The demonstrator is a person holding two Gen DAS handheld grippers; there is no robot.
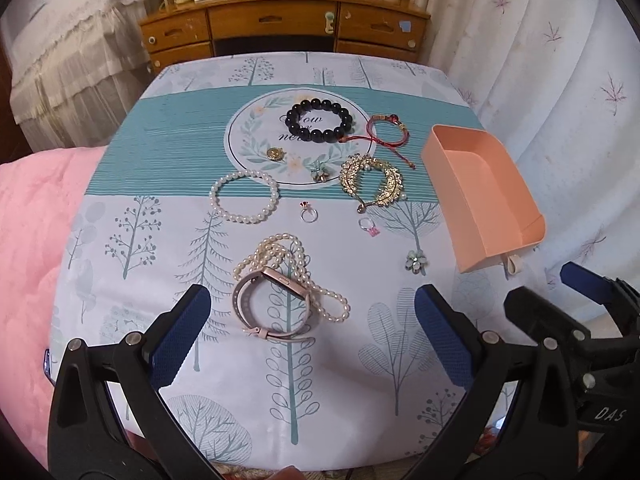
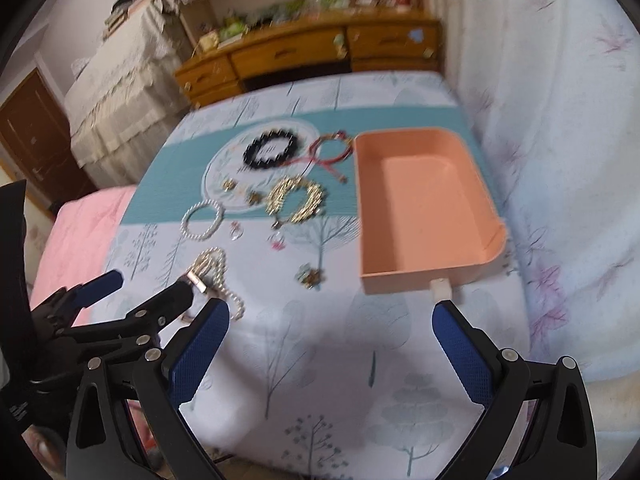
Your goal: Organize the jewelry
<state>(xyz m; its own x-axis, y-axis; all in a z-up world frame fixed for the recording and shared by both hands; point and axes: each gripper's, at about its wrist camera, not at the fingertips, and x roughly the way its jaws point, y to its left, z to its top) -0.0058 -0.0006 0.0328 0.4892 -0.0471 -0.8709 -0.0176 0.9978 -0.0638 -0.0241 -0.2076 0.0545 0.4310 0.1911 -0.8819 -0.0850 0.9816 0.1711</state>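
Left wrist view: my left gripper [image 1: 312, 336] is spread wide and holds nothing, hovering over the surface [image 1: 120, 208] with its tree-print cloth. Between and just ahead of its fingers lies a pink watch [image 1: 272, 304], resting on a looped pearl necklace [image 1: 296, 272]. Farther out sit a pearl bracelet [image 1: 244, 197], a ring [image 1: 309, 213] with a red stone, a second ring [image 1: 369, 226] with a pink stone, and a flower brooch [image 1: 416, 261]. Beyond them are a gold leaf piece [image 1: 372, 181], a dark bead bracelet [image 1: 319, 119], a red cord bracelet [image 1: 384, 130], and a small gold charm [image 1: 275, 154]. An empty peach tray [image 1: 480, 196] stands at the right side, apart from the jewelry. My right gripper's fingers [image 1: 584, 288] show at the lower right.

Right wrist view, blurred: my right gripper [image 2: 332, 344] is also wide and empty, above bare cloth just short of the tray [image 2: 424, 280]. The left gripper [image 2: 152, 292] shows at the left, one finger over the watch [image 2: 196, 282] and necklace [image 2: 218, 268]. The other pieces lie left of the tray.
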